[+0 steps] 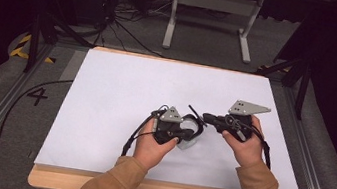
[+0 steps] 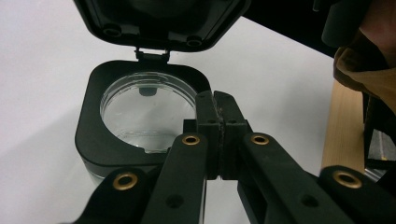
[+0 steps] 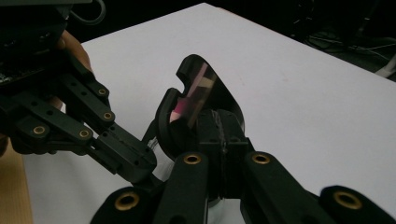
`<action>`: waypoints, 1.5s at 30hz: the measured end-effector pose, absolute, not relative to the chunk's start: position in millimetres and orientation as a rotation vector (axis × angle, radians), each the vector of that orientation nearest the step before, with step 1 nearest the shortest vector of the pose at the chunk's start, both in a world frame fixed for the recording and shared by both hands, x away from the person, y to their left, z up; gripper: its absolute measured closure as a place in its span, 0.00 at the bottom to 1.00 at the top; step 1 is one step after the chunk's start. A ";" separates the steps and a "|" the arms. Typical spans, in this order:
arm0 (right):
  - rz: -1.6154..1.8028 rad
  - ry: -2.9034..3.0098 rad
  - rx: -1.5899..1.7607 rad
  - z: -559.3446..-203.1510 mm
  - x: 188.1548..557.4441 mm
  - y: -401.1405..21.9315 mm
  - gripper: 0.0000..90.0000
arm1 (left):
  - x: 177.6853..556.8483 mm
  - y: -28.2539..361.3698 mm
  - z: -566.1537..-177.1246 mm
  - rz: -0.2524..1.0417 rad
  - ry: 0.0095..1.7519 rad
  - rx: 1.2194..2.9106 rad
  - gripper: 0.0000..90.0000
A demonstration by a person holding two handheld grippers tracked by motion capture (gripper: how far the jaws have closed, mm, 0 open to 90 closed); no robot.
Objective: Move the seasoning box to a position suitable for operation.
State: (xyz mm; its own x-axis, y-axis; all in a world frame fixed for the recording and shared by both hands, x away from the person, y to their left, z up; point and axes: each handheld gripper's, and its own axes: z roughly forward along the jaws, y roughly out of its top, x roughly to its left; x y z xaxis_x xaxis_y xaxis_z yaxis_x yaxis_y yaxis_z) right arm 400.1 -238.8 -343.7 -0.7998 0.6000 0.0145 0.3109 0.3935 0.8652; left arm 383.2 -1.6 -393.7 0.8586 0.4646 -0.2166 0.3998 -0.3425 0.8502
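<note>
On the bench (image 1: 106,90): hinged box (image 2: 140,116), lid (image 3: 201,88) raised.
Left claw (image 2: 218,109) pinches the rim, right claw (image 3: 223,126) the lid; likely light, stiff, slippery.

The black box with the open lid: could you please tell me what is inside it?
The box holds a clear round dish that looks empty. The left tongs cover its right edge.

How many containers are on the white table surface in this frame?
1. A black hinged container with a clear inner bowl sits near the table's front centre, between the two grippers; its lid stands open. The hands could hide something small behind them.
</note>
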 end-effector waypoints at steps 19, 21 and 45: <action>1.316 2.460 0.768 -356.5 396.6 -224.6 1.00 | 396.9 83.7 -364.2 0.149 0.850 1.884 1.00; 1.303 2.482 0.769 -360.5 396.9 -222.0 1.00 | 399.1 86.7 -365.3 0.153 0.864 1.882 1.00; 1.245 2.363 0.970 -349.8 378.0 -284.4 1.00 | 437.8 51.8 -395.2 0.075 0.856 2.052 1.00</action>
State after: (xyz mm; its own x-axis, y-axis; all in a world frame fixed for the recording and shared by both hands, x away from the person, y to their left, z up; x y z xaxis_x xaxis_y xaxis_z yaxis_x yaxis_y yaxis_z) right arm 378.0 -284.4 -349.8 -0.7274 0.6846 0.0466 0.4255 0.3967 0.8134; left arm 437.8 51.8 -395.2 0.7600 0.5977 -0.2554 0.5441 -0.3701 0.7530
